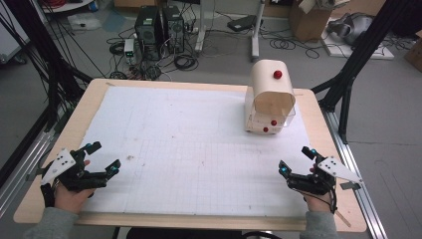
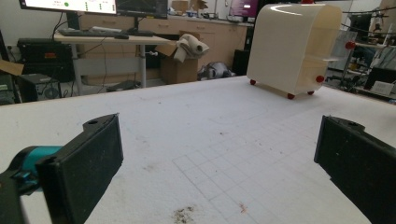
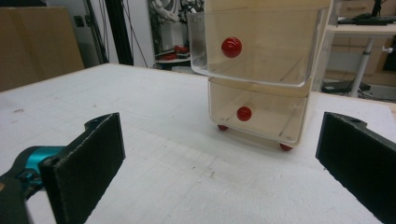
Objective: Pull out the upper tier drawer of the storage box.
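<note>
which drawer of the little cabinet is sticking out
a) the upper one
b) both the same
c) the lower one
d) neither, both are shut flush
a: in the right gripper view the upper clear drawer, with its red knob, juts forward past the lower drawer, which sits back in the cream cabinet.

One cream drawer cabinet (image 1: 270,97), two clear drawers, three red knobs, two hand-held grippers, one white mat (image 1: 199,144).
</note>
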Motion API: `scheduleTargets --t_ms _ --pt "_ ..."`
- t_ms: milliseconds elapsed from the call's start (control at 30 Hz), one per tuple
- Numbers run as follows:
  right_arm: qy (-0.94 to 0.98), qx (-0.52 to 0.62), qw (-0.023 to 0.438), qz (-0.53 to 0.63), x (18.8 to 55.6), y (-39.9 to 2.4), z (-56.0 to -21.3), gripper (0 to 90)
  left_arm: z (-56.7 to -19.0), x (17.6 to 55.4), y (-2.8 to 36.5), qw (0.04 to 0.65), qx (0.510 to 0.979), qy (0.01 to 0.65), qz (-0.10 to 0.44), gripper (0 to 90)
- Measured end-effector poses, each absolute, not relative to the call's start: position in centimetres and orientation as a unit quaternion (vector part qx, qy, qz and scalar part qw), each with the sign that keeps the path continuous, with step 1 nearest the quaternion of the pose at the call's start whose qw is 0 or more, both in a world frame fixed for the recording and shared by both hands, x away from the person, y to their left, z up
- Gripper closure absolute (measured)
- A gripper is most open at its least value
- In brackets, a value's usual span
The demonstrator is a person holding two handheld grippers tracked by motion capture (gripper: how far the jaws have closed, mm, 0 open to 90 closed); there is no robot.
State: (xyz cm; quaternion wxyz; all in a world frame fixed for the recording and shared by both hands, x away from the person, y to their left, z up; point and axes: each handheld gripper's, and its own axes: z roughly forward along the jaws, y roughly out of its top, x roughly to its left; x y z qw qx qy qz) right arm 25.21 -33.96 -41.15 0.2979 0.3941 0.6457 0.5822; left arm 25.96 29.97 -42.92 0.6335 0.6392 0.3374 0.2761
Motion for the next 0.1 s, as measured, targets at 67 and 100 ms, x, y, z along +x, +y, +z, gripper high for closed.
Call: scheduleTargets --t_ms 67,100 --pt "0.646 0.393 0.297 0.583 25.2 -33.94 -41.12 0.0 -42.95 25.99 29.92 0.633 0.64 0.337 0.276 1.7" --pt "0.647 0.391 0.296 0.584 25.24 -33.92 -41.11 0.0 -42.99 26.01 29.89 0.632 0.642 0.336 0.275 1.7"
